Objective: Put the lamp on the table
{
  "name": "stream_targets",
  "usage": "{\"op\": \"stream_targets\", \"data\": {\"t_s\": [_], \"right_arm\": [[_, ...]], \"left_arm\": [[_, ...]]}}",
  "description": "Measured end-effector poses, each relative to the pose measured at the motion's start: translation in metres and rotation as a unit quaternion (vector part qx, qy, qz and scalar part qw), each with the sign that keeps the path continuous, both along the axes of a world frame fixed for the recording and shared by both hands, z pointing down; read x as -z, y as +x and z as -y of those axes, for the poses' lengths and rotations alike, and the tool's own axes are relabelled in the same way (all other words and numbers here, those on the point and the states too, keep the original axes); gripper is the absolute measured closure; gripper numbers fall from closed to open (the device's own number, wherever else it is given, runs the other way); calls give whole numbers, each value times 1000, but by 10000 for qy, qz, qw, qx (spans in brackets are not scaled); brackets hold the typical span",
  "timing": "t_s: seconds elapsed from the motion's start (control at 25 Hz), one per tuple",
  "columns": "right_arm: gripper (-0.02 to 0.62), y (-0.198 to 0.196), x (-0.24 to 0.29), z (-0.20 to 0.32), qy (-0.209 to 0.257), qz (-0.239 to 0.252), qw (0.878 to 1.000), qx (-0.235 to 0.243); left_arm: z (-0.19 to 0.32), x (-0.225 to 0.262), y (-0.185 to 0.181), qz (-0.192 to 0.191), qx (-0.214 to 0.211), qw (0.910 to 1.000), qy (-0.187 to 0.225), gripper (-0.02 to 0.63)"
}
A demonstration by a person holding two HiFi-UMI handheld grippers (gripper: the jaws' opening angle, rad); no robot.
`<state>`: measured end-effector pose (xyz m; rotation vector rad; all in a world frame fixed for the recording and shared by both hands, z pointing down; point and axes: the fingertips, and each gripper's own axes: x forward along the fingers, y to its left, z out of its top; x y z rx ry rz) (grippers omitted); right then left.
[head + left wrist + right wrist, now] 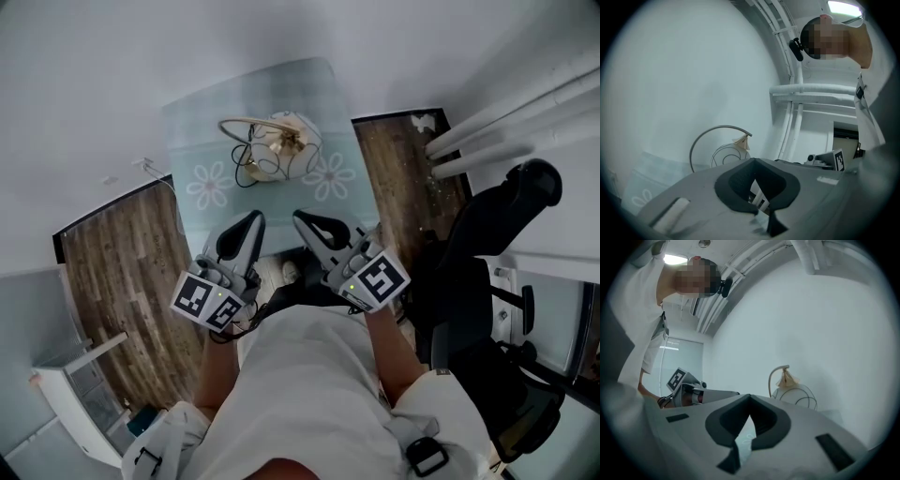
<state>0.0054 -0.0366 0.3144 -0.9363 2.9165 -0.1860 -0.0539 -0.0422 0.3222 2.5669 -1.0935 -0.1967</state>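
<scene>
Head view: lamp (272,150) stands on table (314,84) at 12 o'clock. My left gripper (244,230) and right gripper (314,230) are clenched empty, well apart from it. Task looks done.

Found lamp (273,148) standing on table (192,120), about the middle of its top. Recorded table set against the far wall, with wood floor (131,272) showing to its left and right. Logged left gripper (251,218) and right gripper (302,218) side by side over the table's near edge, close to each other, both on the lamp's near side and apart from it. Noted office chair (497,281) right of the table, toward the near side. Noted pipes (511,117) beyond the chair, at far right. Noted shelf unit (80,380) at near left, on the floor.
</scene>
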Motion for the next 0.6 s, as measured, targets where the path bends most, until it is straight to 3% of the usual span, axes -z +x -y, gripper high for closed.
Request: {"op": "stream_targets", "data": {"t_s": [0.6], "right_arm": [[598, -12, 3, -8, -23, -120, 9999, 61]], "left_arm": [[-13, 6, -2, 35, -17, 10000, 29, 607]]}}
